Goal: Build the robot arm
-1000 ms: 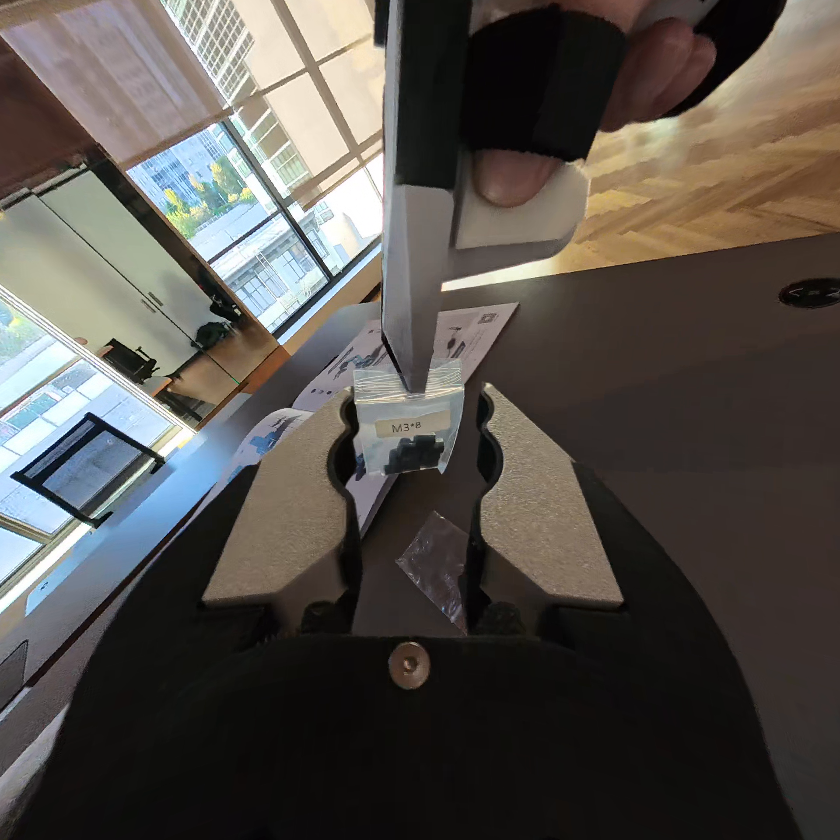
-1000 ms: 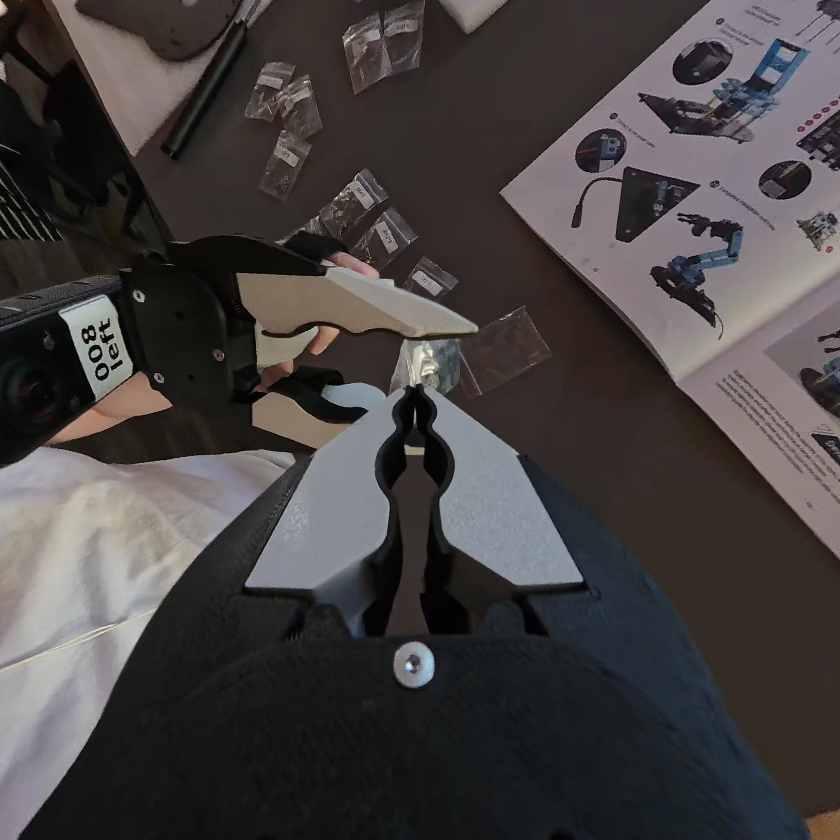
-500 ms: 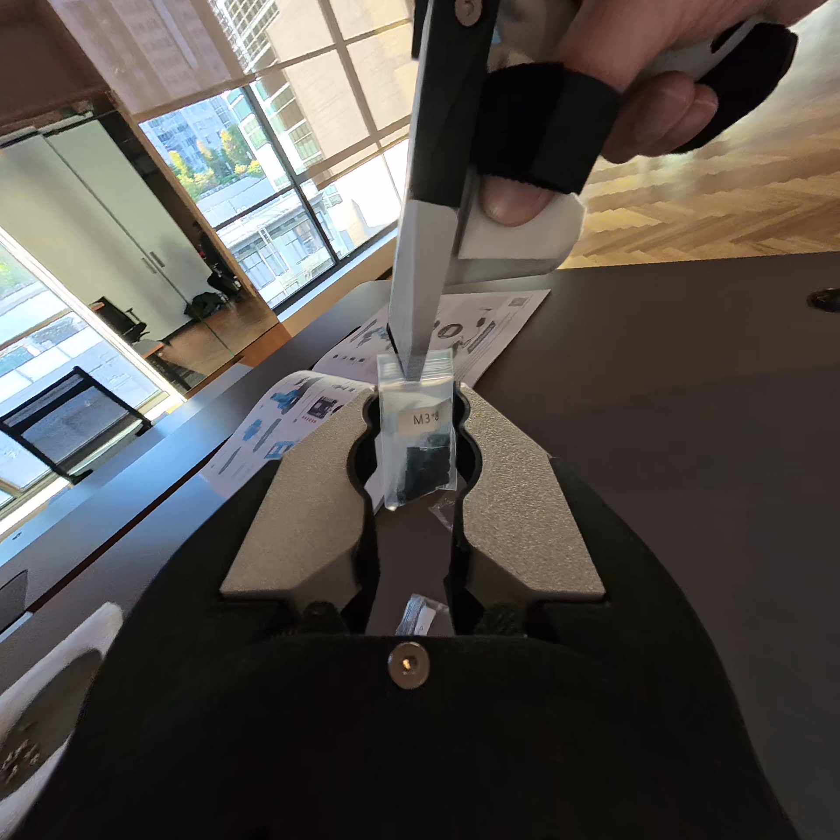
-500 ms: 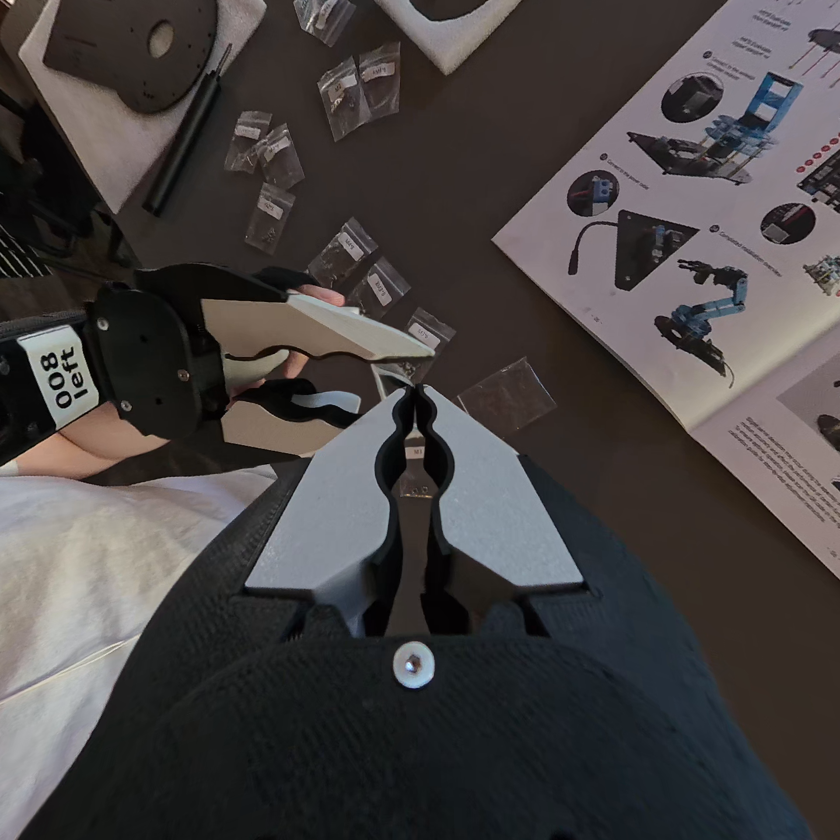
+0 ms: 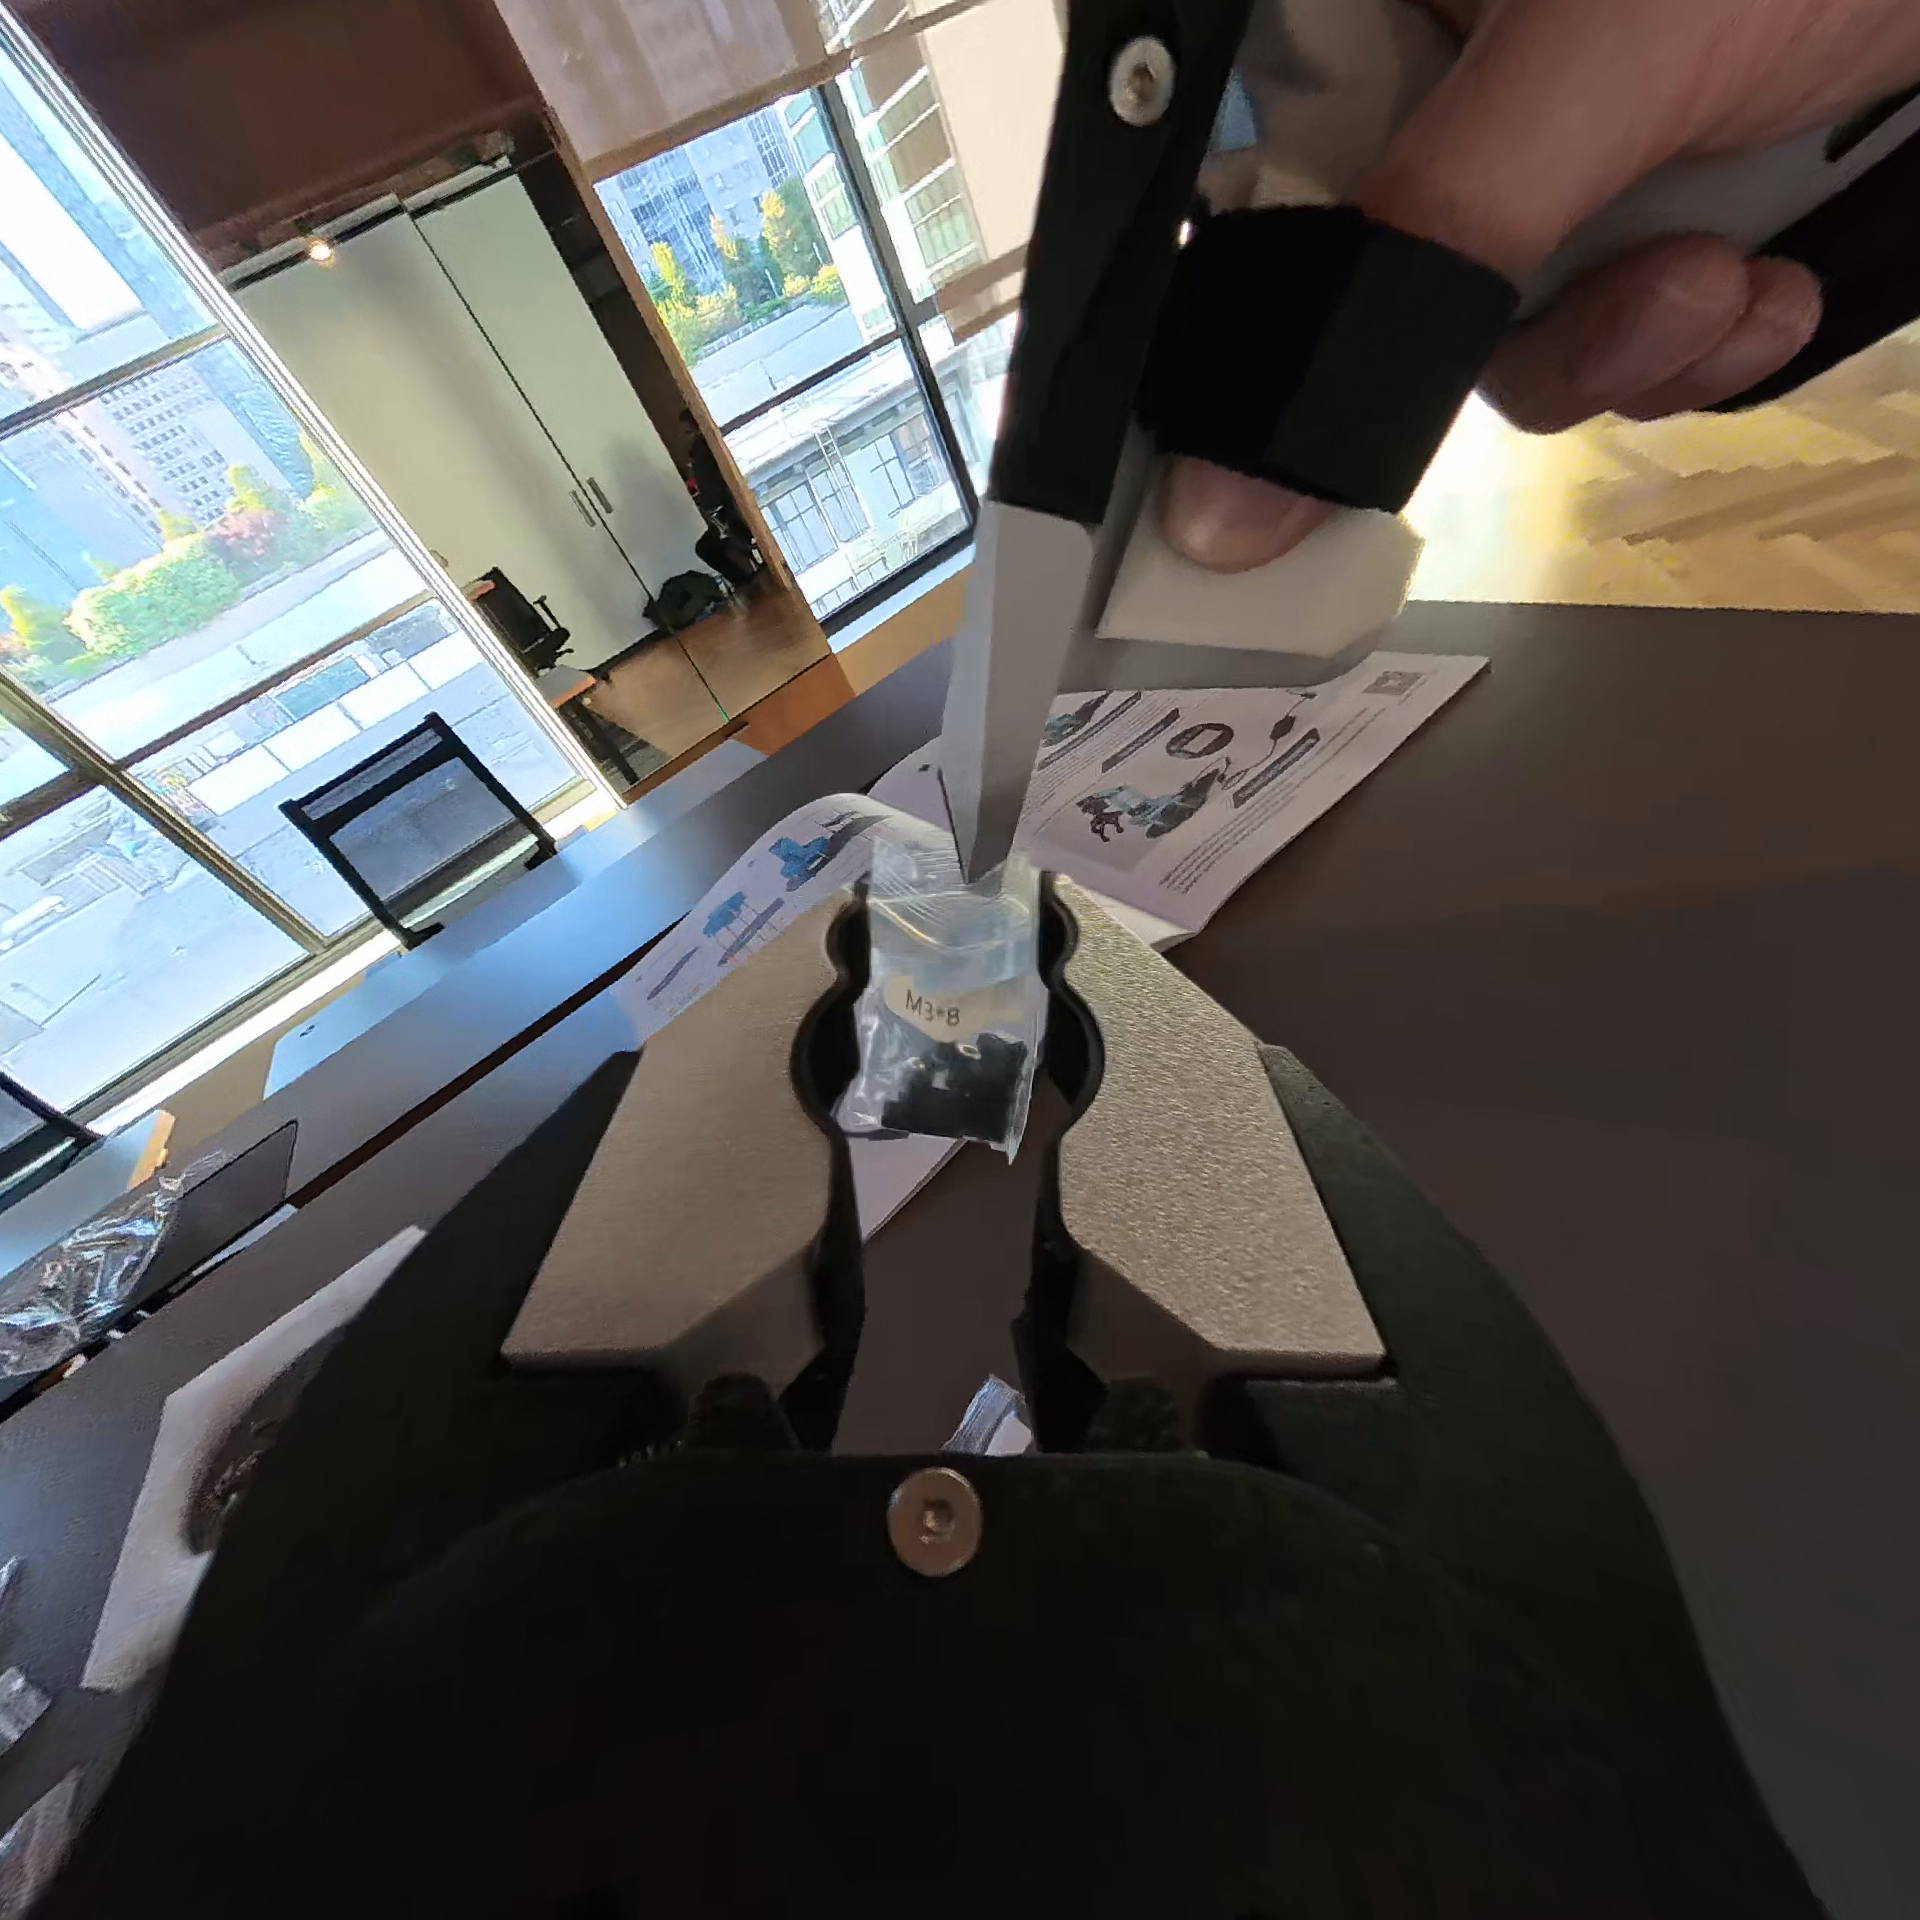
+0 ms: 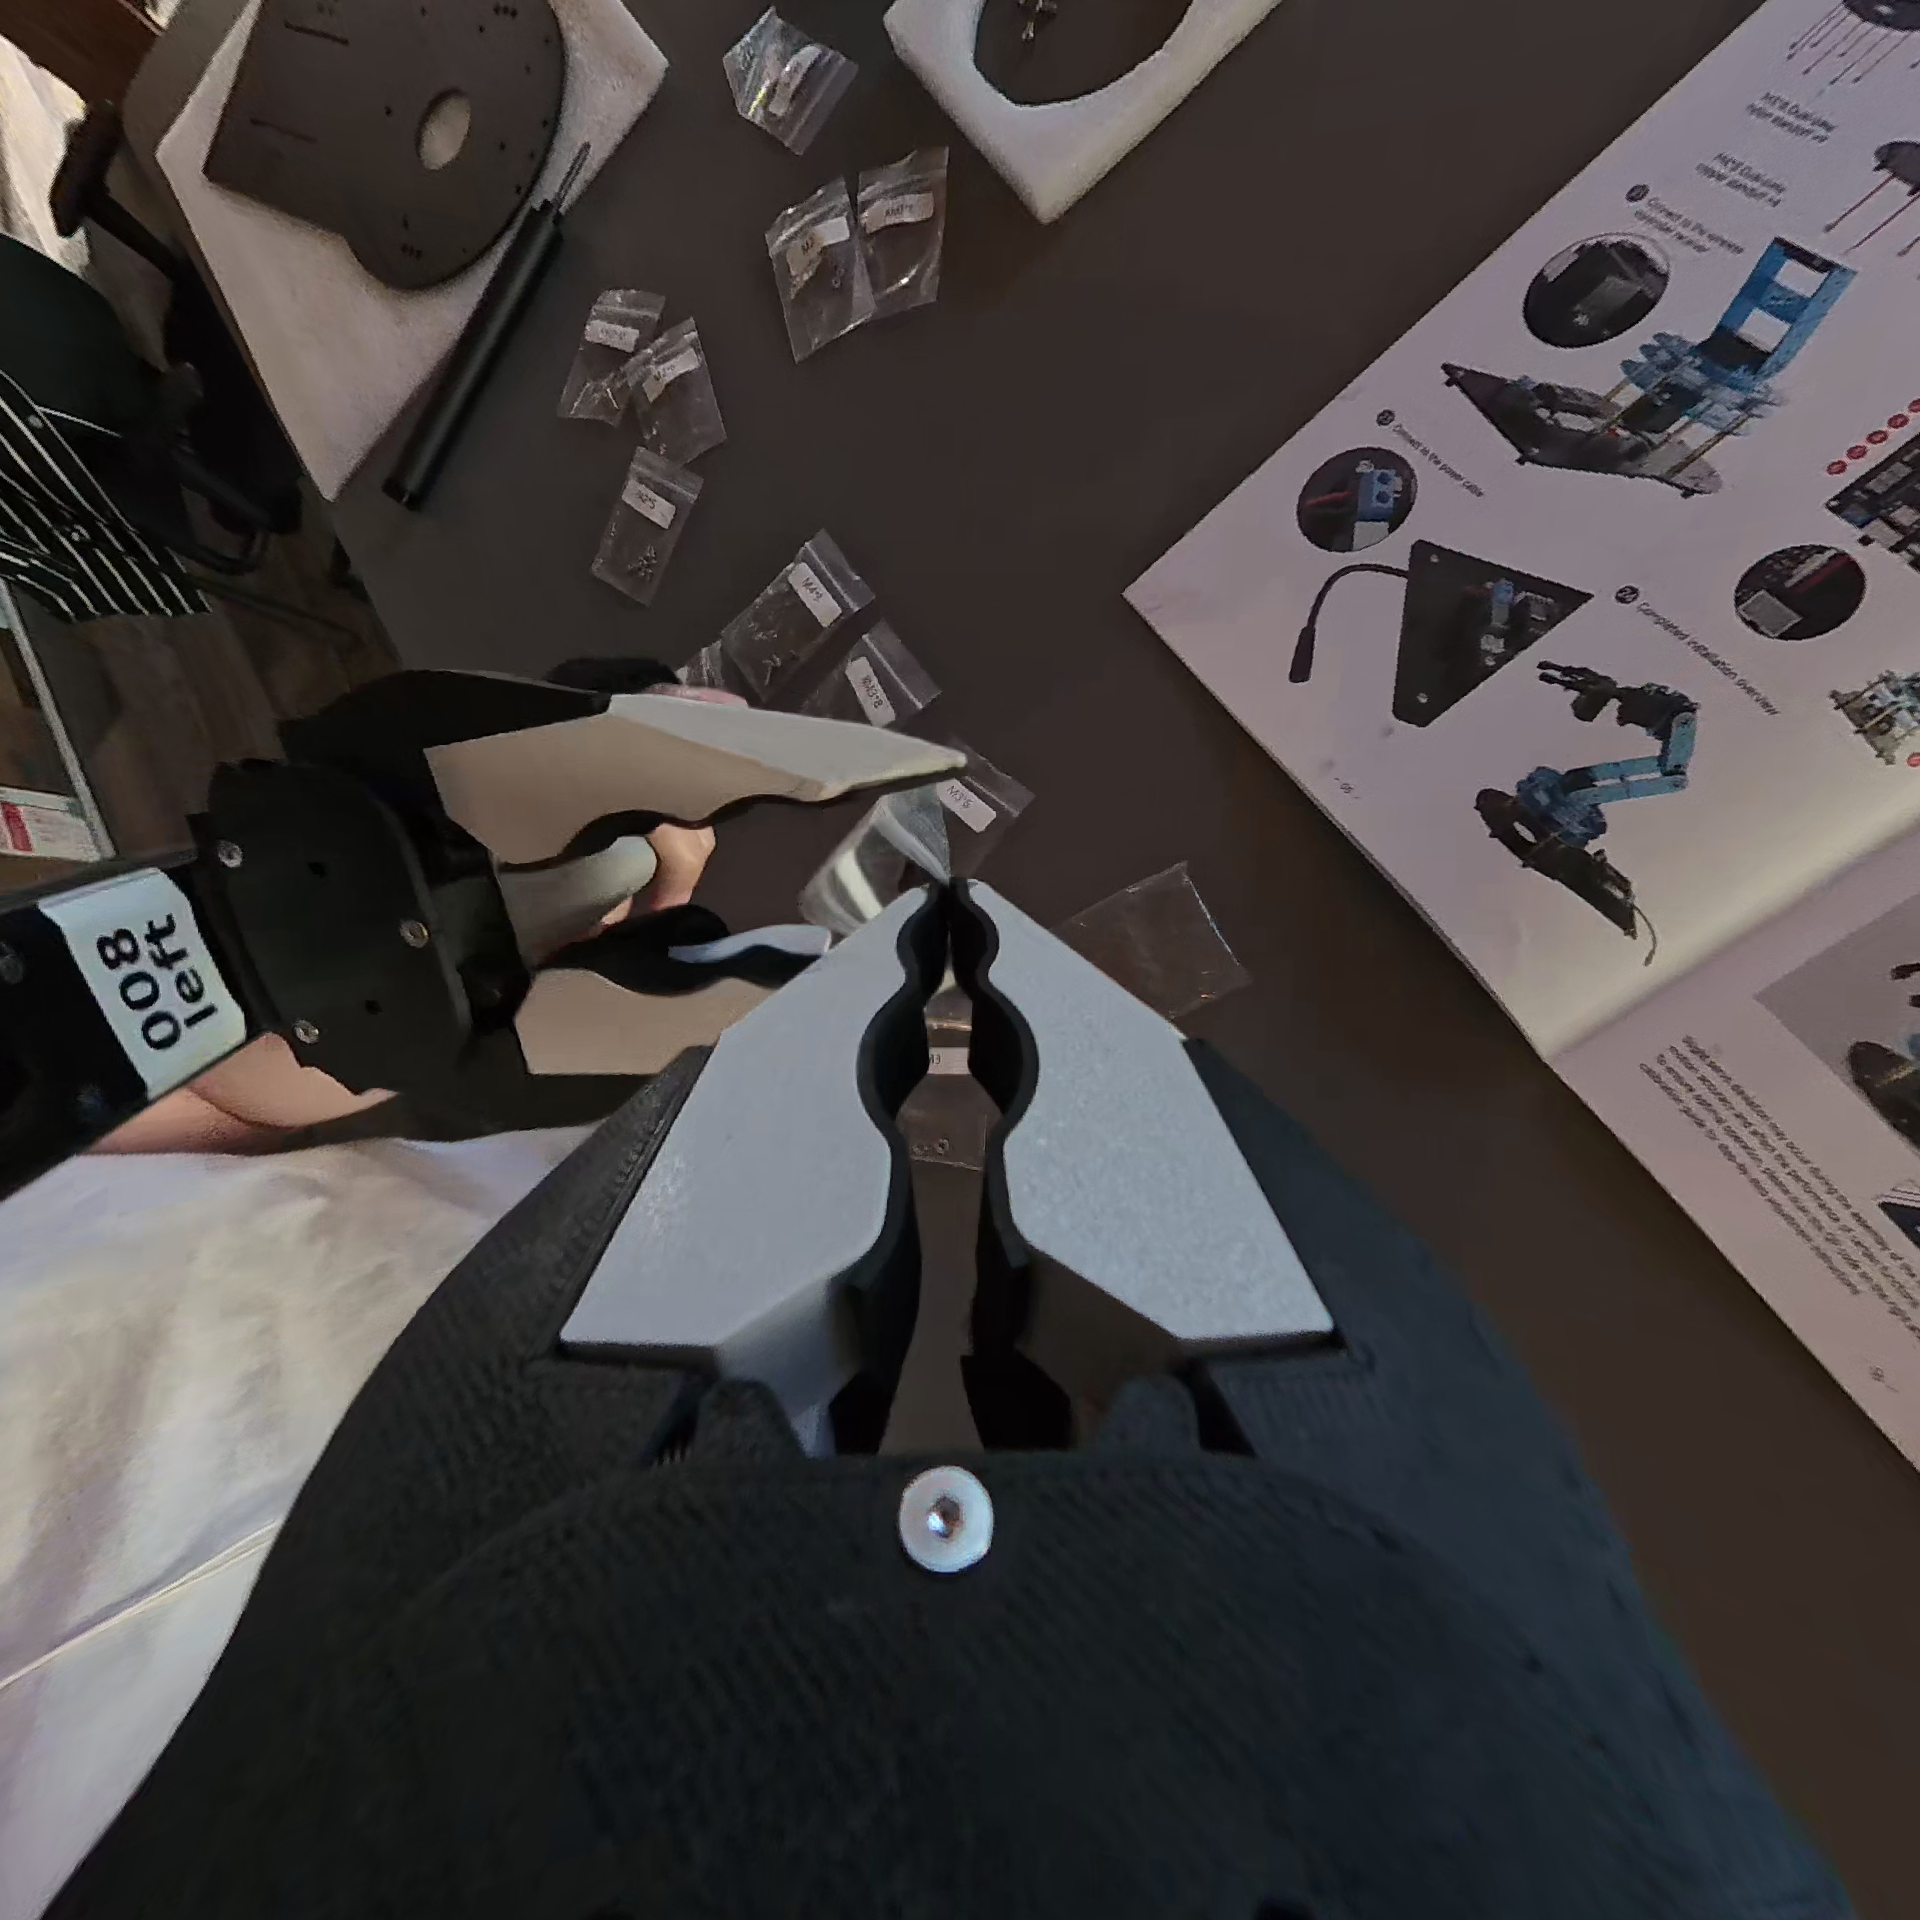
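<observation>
The right gripper (image 6: 951, 885) has its fingers pressed together on the top edge of a small clear bag (image 5: 948, 1023), which hangs between the spread fingers of the left gripper (image 5: 948, 914); those fingers stand open on either side of the bag, close to its edges, and whether they touch it cannot be told. The bag is a zip-top plastic pouch with a small white sticker bearing short printed writing across its middle, and a cluster of small black screws sits at its bottom. In the right wrist view the left gripper (image 6: 883, 831) carries a white label with black writing on its black body. Below, on the dark table (image 6: 1039, 436), lie several more clear bags (image 6: 857, 255) with white stickers, an open booklet (image 6: 1579, 582) with pictures of a blue arm, a white foam sheet (image 6: 312, 343) carrying a dark plate (image 6: 384, 135), and a black rod (image 6: 473, 353) along the foam's edge.
</observation>
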A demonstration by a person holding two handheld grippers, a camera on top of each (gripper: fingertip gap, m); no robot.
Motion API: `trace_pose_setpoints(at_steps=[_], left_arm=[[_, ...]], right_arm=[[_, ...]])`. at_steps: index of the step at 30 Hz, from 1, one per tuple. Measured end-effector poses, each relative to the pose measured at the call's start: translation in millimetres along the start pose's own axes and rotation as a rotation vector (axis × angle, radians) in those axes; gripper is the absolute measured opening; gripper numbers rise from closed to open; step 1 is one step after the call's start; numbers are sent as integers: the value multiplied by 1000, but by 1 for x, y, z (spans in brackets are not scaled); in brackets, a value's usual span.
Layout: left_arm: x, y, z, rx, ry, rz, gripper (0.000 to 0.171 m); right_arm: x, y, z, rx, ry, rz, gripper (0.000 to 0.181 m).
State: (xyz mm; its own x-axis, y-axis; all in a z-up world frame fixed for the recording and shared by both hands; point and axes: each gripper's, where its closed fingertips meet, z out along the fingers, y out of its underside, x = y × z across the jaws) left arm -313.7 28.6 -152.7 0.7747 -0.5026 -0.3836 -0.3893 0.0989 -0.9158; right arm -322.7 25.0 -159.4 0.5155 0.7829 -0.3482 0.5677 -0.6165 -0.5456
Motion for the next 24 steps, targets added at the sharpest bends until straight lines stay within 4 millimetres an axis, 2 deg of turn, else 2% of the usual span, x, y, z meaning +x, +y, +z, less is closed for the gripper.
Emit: trace_pose_setpoints(at_steps=[7,11,14,18,21,24], left_arm=[[5,-4,-2,27,43,-90,23],[4,6,-5,-14,90,-161,17],[1,20,-7,-66,103,-198,16],[-11,36,-11,-79,113,-327,18],[-26,34,-20,-21,176,-510,18],[-43,27,-32,49,300,-656,18]], right_arm=[[-3,4,-1,-19,-166,-89,0],[-7,-2,2,78,-307,-162,3],[-10,-10,2,174,-435,-137,13],[-1,-18,3,330,-493,-170,34],[-7,-11,20,428,-478,-320,54],[-31,-12,49,458,-555,-366,60]])
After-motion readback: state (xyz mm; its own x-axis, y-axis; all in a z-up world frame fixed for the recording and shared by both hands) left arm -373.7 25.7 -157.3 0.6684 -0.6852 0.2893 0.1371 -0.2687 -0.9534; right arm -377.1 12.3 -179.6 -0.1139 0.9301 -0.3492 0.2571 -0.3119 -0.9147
